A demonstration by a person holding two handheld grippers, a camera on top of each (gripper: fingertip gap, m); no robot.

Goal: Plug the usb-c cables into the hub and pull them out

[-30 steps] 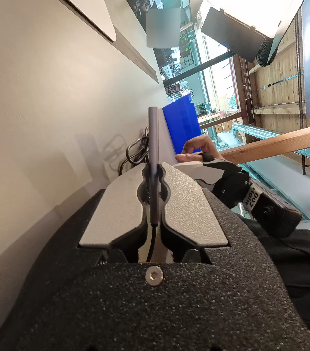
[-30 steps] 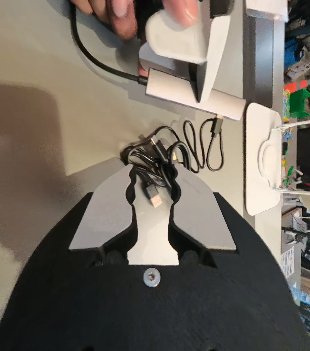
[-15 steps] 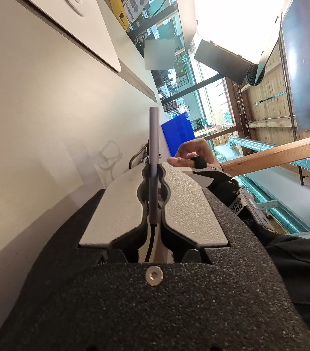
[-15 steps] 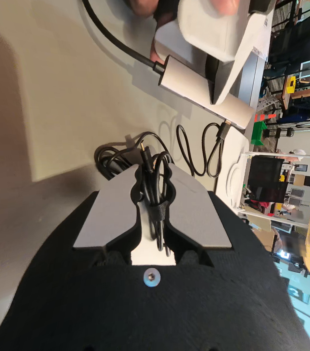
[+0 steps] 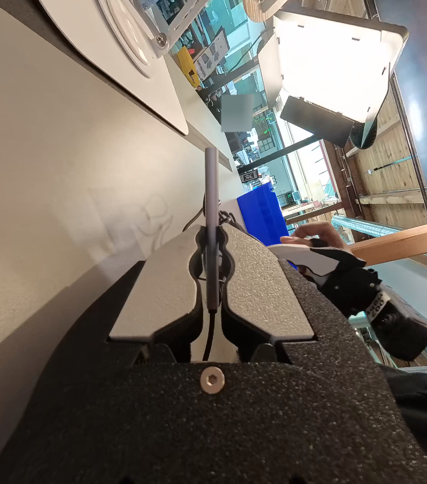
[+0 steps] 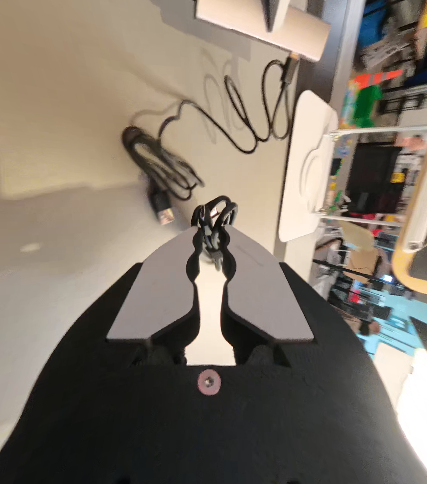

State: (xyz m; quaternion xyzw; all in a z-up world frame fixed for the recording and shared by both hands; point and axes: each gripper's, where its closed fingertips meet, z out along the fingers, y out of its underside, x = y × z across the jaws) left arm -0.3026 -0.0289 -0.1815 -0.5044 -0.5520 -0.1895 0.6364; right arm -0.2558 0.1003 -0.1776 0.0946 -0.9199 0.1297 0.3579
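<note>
My left gripper (image 5: 211, 231) is shut on the slim grey hub (image 5: 211, 199), seen edge-on and held just above the table; the hub's own black lead (image 5: 208, 337) runs back between the fingers. In the right wrist view the hub (image 6: 259, 28) is at the top edge. A thin black cable (image 6: 249, 117) lies looped on the table, and its plug (image 6: 289, 69) meets the hub's end. My right gripper (image 6: 211, 227) is shut on a small coiled black cable bundle (image 6: 216, 209), held above the table. It also shows in the left wrist view (image 5: 301, 255) with a hand on it.
Another tied black cable bundle (image 6: 160, 162) with a wider plug (image 6: 164, 216) lies on the beige table (image 6: 63, 91). A white stand base (image 6: 306, 170) sits at the table's far edge. A blue bin (image 5: 259, 217) stands beyond the hub. A bright light panel (image 5: 325, 65) hangs above. My hands' fingertips stand some 15 centimetres from each other.
My right gripper closed on one coiled cable bundle and lifted it off the pile, pulling back from the hub. My left gripper kept its hold on the hub and tilted slightly.
</note>
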